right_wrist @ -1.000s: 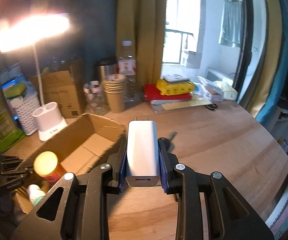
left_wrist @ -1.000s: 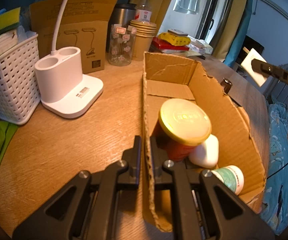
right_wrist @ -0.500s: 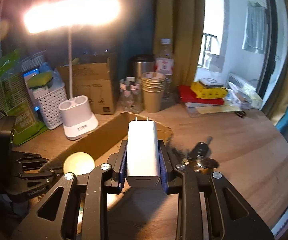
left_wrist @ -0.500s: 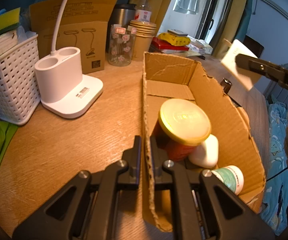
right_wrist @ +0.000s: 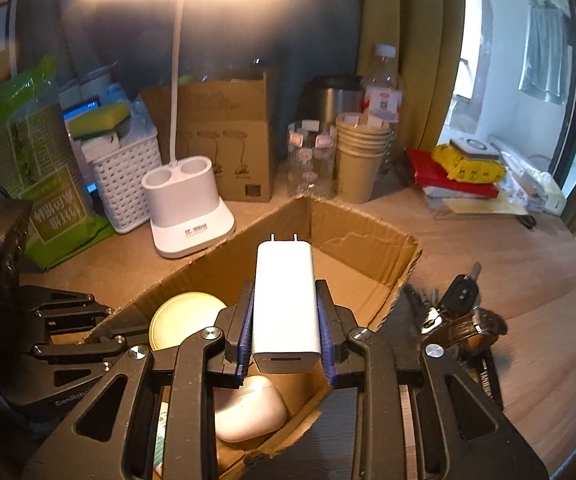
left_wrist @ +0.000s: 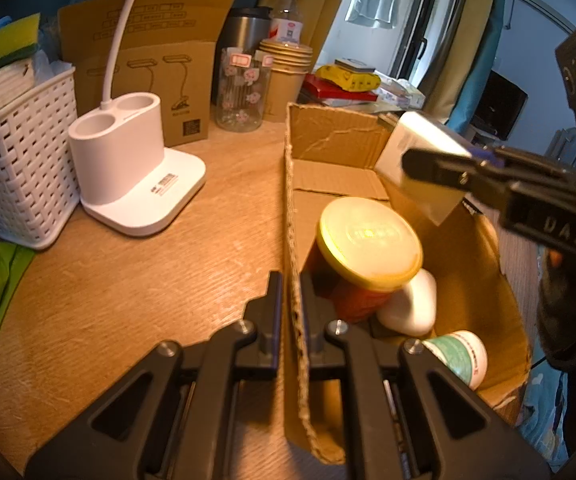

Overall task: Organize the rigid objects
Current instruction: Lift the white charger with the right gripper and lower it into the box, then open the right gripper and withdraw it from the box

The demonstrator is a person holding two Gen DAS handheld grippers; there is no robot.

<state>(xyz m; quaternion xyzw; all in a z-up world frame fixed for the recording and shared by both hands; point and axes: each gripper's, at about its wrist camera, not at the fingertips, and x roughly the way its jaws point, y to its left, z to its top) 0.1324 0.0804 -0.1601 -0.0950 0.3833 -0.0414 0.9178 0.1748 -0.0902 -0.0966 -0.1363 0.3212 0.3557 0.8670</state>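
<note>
Charger point(right_wrist: 286, 300), a white plug-in block, sits clamped in the right gripper point(right_wrist: 286, 320), prongs forward, above the open cardboard box point(right_wrist: 363, 240) on the bench point(left_wrist: 128, 280), presumably for dropping beside the yellow-lidded jar point(left_wrist: 367, 236) and earbud case point(right_wrist: 248, 408). Left gripper point(left_wrist: 288, 300) pinches the box's side wall, apparently steadying it.

By my desk's back edge: white lamp base point(right_wrist: 188, 208), white basket point(right_wrist: 126, 182) just left of it, stacked paper cups point(right_wrist: 360, 156) beside a floral glass jar point(right_wrist: 311, 160).
</note>
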